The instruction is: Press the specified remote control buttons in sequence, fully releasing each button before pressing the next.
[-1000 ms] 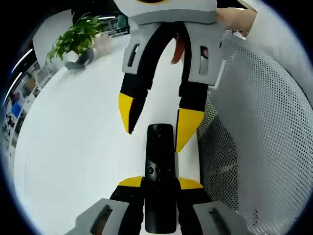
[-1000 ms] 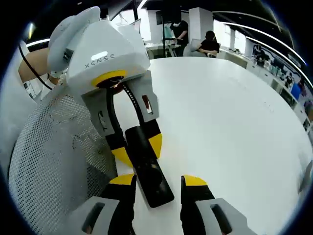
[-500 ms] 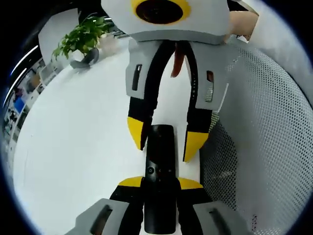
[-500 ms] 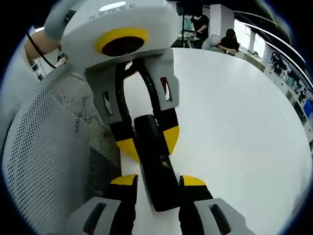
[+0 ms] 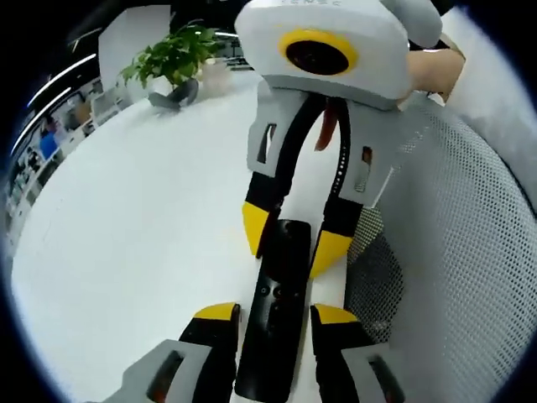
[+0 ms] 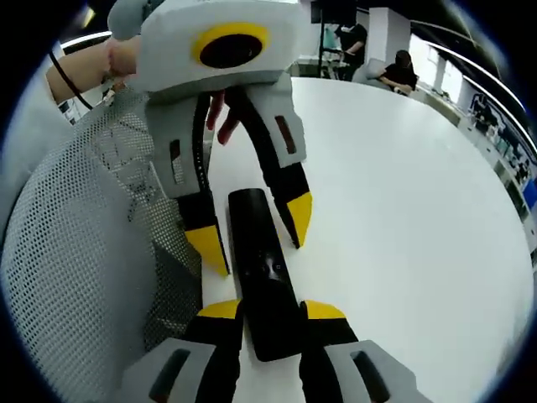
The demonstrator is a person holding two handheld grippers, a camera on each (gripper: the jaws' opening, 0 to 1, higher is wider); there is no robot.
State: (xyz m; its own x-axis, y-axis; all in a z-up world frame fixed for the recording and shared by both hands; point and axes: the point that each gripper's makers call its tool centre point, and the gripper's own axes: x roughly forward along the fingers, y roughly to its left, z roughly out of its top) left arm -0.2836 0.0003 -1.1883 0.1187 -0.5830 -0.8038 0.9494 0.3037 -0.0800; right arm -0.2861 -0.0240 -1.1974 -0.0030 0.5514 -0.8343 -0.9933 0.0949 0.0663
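Black remote control (image 5: 275,311) (image 6: 263,269) lies flat on the white table (image 5: 126,252) (image 6: 403,210), near the edge beside the white mesh chair (image 5: 453,252) (image 6: 75,252). Your left gripper (image 5: 270,312) (image 6: 252,231) stands spread, its tips either side of one end. Your right gripper (image 6: 270,309) (image 5: 289,239) straddles the other end; grip cannot be told. Potted plant (image 5: 176,63) at the far edge.

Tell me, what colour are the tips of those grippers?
Yellow fingertips on black jaws, clearest in the right gripper view.
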